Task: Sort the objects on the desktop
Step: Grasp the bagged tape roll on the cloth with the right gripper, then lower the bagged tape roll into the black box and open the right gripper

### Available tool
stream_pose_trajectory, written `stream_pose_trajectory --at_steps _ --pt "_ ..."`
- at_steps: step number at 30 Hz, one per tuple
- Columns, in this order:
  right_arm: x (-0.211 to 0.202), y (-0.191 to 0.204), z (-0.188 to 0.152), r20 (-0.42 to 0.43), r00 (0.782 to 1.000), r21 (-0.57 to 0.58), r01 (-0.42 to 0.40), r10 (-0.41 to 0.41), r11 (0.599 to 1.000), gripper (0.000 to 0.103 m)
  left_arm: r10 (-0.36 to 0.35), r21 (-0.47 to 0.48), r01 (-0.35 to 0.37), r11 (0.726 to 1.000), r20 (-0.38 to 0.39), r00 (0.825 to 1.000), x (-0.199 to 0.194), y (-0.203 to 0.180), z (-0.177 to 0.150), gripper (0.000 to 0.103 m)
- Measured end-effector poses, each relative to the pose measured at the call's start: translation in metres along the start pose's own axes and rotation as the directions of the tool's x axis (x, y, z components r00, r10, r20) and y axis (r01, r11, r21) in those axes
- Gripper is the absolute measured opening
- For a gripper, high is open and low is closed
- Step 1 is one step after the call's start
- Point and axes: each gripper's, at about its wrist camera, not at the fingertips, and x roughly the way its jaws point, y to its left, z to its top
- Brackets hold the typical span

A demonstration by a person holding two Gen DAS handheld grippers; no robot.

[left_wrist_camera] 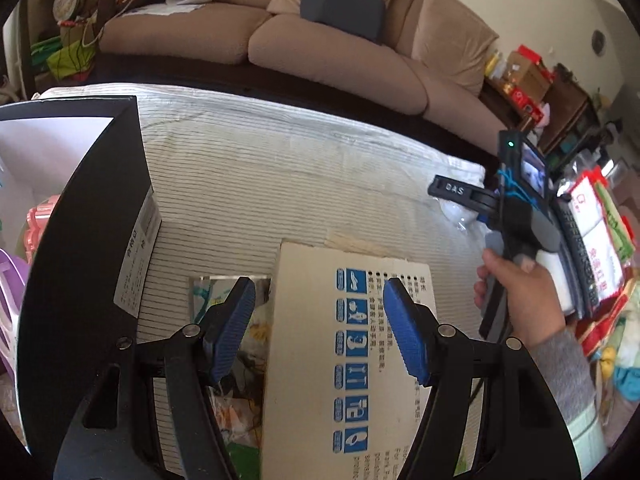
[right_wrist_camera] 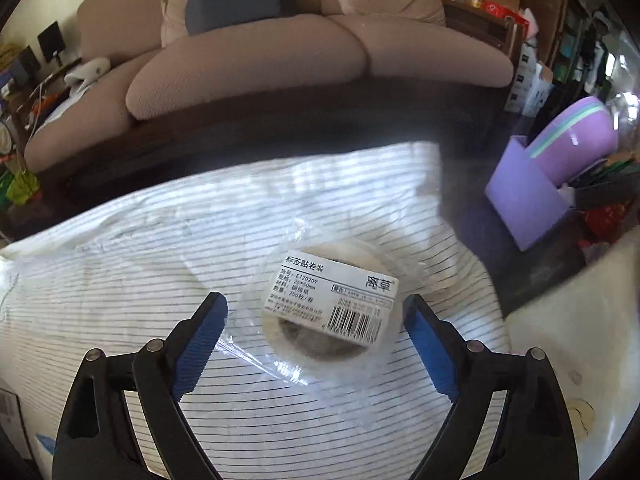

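A roll of label stickers in a clear plastic bag point(right_wrist_camera: 332, 304) lies on the striped cloth point(right_wrist_camera: 120, 280) in the right wrist view. My right gripper point(right_wrist_camera: 316, 312) is open, its blue pads on either side of the roll, not touching it. In the left wrist view my left gripper point(left_wrist_camera: 320, 304) is open and empty above a beige cardboard box point(left_wrist_camera: 340, 360) with blue icons. The right gripper's body point(left_wrist_camera: 516, 208), held in a hand, shows at the right of that view.
A black open box point(left_wrist_camera: 92, 240) stands at the left of the table with pink and purple items inside. A colourful packet point(left_wrist_camera: 240, 344) lies beside the beige box. A purple container point(right_wrist_camera: 532, 196) stands off the table's right. A brown sofa point(left_wrist_camera: 320, 52) is behind.
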Motion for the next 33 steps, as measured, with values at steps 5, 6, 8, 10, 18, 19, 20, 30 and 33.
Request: stream_pose_trajectory --at_steps 5,6,8,10,18,19,20,30,33 --pt "-0.027 -0.014 -0.010 0.008 0.990 0.020 -0.138 0.137 0.990 0.064 -0.046 0.038 0.045 0.998 0.015 0.999 -0.034 0.001 -0.019 0.064" --pt "-0.037 -0.014 -0.015 0.015 0.989 -0.001 -0.146 0.146 0.989 0.064 -0.053 0.042 0.053 0.998 0.009 0.999 -0.042 0.001 -0.025 0.064" --pt "-0.061 -0.014 -0.027 0.031 0.984 -0.040 -0.176 0.178 0.983 0.064 -0.081 0.046 0.081 0.996 0.003 0.997 -0.057 0.002 -0.032 0.064" --pt "-0.090 -0.010 -0.043 0.035 0.972 -0.084 -0.229 0.233 0.970 0.064 -0.102 0.049 0.102 0.994 0.008 0.995 -0.080 0.001 -0.045 0.064" --pt "-0.238 0.072 -0.118 0.006 0.890 -0.330 -0.429 0.457 0.841 0.065 -0.072 0.093 0.065 0.993 0.073 0.995 -0.190 0.033 -0.098 0.064" --pt "-0.253 0.089 -0.126 -0.005 0.877 -0.354 -0.451 0.481 0.819 0.065 -0.050 0.072 0.044 0.996 0.091 0.995 -0.204 0.046 -0.101 0.064" --pt "-0.268 0.112 -0.133 -0.020 0.864 -0.380 -0.472 0.503 0.796 0.065 -0.026 0.037 0.022 0.999 0.105 0.994 -0.216 0.063 -0.103 0.064" --pt "-0.265 0.326 -0.144 -0.112 0.867 -0.476 -0.476 0.486 0.739 0.065 0.024 -0.209 0.018 0.978 0.198 0.980 -0.255 0.214 -0.106 0.065" --pt "-0.226 0.377 -0.143 -0.131 0.900 -0.486 -0.423 0.415 0.764 0.065 0.039 -0.205 -0.001 0.979 0.180 0.983 -0.247 0.231 -0.104 0.065"
